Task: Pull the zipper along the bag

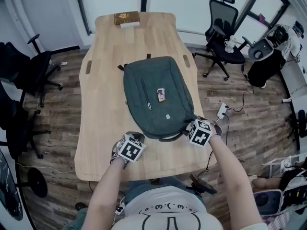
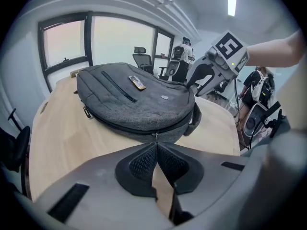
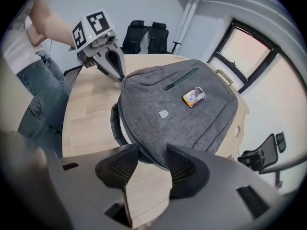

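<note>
Pale wood forms the long counter (image 1: 103, 128) in an office room with a dark plank floor, black swivel chairs (image 1: 223, 20) around it and a brown book (image 1: 126, 18) at its far end. On the middle of the counter lies the grey bag (image 1: 156, 97), flat, front panel up. Its long axis runs from the person toward the far end, slightly skewed. The rounded top with the carry handle (image 3: 115, 123) points at the person, and a small orange item (image 1: 161, 95) rests on the front panel.

Both claws sit at the bag's near end, the left one at its near-left curve and the right one at its near-right corner, with the handle between them. The left claw (image 2: 156, 147) is clenched, its pads pressed together, and the thin metal zipper pull (image 2: 155, 137) runs into the seam between their tips, right against the bag's dark zipper track (image 2: 124, 126). The right claw (image 3: 152, 150) is released. Its pads stand apart with the bag's rounded edge lying in the gap between them, just beside the handle.
</note>
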`<state>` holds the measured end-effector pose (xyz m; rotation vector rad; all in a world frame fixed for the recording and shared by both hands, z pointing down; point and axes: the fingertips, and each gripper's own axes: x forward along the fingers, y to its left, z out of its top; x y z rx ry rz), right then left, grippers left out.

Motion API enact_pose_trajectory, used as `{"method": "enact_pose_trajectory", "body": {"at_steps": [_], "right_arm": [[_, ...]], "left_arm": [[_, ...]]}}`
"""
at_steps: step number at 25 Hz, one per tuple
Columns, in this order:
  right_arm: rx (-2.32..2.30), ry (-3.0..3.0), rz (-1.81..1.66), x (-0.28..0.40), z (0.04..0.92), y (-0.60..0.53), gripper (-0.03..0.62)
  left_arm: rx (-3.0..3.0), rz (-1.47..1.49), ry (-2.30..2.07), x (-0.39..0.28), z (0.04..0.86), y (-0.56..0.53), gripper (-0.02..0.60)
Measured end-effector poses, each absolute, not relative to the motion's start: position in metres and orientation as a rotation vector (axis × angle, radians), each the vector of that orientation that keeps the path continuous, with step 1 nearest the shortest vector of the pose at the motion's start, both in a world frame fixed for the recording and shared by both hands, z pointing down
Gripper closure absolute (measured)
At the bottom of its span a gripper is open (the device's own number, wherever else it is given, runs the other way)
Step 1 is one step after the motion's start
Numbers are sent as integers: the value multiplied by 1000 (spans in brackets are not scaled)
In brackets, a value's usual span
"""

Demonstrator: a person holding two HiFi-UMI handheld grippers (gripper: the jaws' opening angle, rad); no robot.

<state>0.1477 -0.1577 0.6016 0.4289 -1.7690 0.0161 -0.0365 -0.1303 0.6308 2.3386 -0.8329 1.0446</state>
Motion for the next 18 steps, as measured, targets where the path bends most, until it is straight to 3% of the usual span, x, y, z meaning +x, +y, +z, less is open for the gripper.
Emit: {"method": "enact_pose_trajectory", "body": {"at_steps": [5,10,15,18], "right_arm": [[439,-1876,93,127,582,-146,307],[360,-1856,67,109,601,-128,304],[406,-1908,30,88,610,-122,410],[405,-1880,12,82,613,-128,430]], "left_arm": [[2314,939,-783,-12,625,-123,564],[2361,926,-696,30,624,-114,563],[2365,920,-675,45,623,-106,563],[2330,857,-673,43,618,-109,563]]}}
